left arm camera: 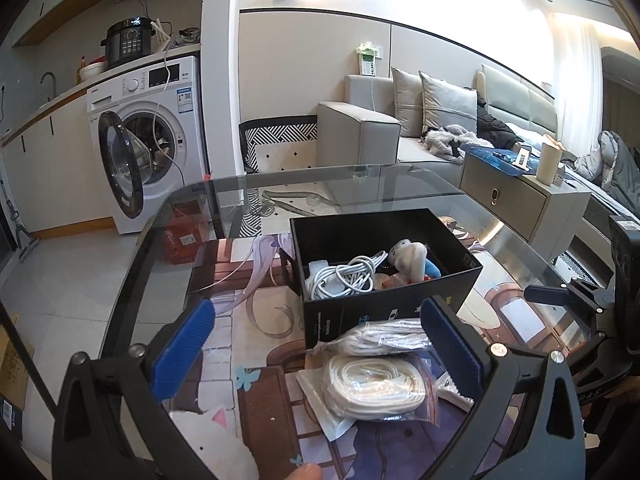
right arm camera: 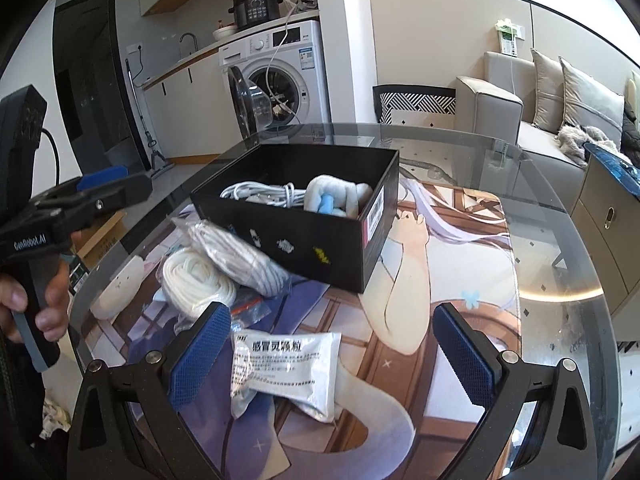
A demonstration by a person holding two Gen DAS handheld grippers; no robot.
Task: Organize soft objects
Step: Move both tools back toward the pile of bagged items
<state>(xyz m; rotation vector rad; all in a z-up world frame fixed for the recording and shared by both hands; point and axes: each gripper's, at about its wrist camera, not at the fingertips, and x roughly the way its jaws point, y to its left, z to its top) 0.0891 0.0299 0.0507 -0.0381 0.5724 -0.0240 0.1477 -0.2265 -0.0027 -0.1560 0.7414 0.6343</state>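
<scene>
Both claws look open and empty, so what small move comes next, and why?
Probably lower the open left claw onto the bagged coil of white rope lying between its blue pads. It sits on the illustrated desk mat, outside the black cardboard box that already holds a white cable bundle and a plush toy.

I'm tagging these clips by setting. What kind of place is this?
Most likely a small flat with kitchen and living area in one open room. A washing machine sits under a kitchen counter with a pressure cooker on top, a grey sofa stands nearby, and the work happens on a glass table.
</scene>
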